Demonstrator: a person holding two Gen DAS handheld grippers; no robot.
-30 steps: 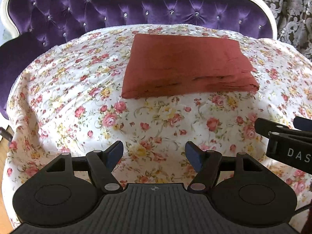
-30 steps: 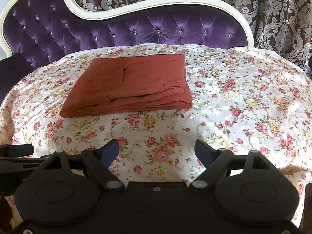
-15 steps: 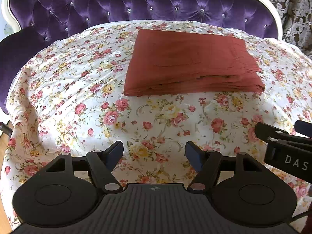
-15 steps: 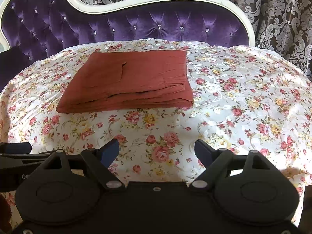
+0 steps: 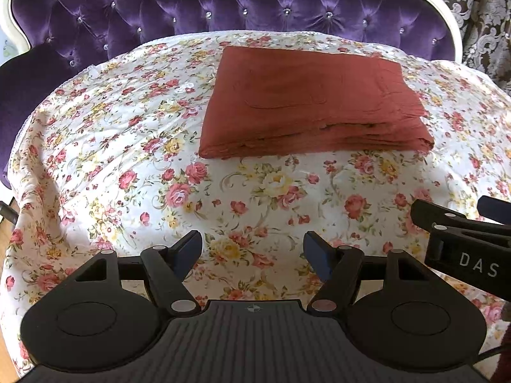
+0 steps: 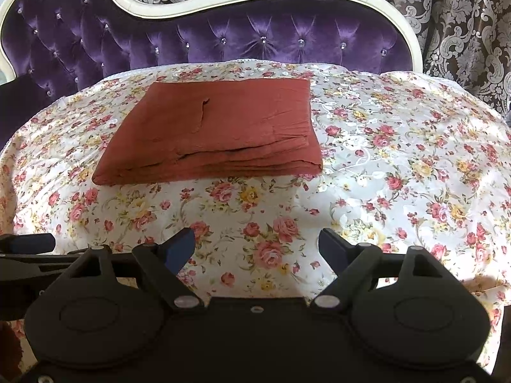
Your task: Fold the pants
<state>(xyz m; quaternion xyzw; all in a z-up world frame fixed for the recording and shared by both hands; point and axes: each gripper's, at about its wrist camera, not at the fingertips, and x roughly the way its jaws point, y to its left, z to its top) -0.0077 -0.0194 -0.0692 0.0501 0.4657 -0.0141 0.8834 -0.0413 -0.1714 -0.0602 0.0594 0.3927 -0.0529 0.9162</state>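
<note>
The rust-red pants (image 5: 313, 102) lie folded in a flat rectangular stack on the floral sheet, towards the back of the seat; they also show in the right wrist view (image 6: 217, 134). My left gripper (image 5: 252, 250) is open and empty, held above the sheet well in front of the pants. My right gripper (image 6: 257, 249) is open and empty too, side by side with the left. The right gripper's fingers (image 5: 460, 223) show at the right edge of the left wrist view.
A floral sheet (image 5: 95, 166) covers the seat of a purple tufted sofa (image 6: 223, 38) with a white frame. A patterned curtain (image 6: 463, 16) hangs behind. The sheet drops off at the left edge (image 5: 12, 223).
Both grippers have tilted or drawn back slightly, so the folded pants sit a little lower in both views. The pants have not moved.
</note>
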